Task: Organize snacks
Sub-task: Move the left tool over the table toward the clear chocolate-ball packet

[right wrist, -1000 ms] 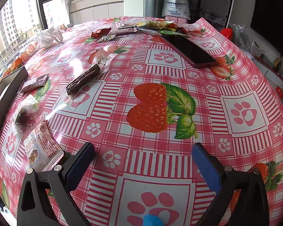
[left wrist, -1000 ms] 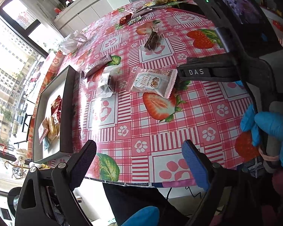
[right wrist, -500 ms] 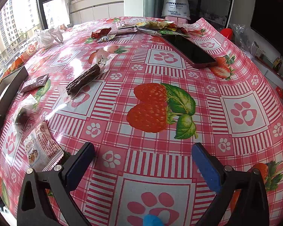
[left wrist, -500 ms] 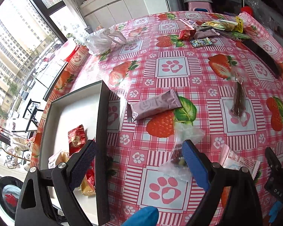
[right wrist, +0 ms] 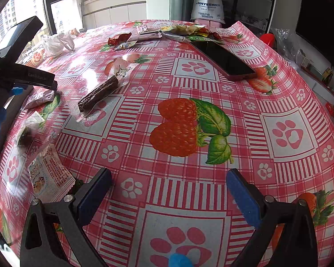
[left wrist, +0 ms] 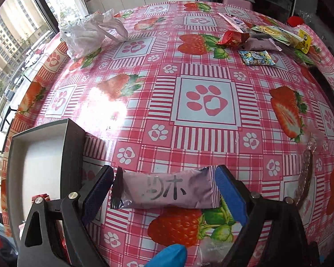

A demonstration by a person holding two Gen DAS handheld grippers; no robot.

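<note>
Fingers of the left gripper (left wrist: 164, 189) stand wide apart around the long pale-mauve foil snack bar (left wrist: 167, 189), not pressing it, so closing can take it by its ends. Just beside, the shallow dark-walled box with white floor (left wrist: 74, 146) waits to receive snacks. Right gripper (right wrist: 169, 191) hangs open over bare checked tablecloth (right wrist: 211, 115). Far snacks (left wrist: 256, 42) lie unsorted.

The left gripper (left wrist: 163, 185) holds its jaws wide on either side of a pale purple snack bar (left wrist: 167, 191) lying flat on the table (left wrist: 189, 84). The pads do not press it. A dark-walled box (left wrist: 72, 146) sits just to its left.
</note>
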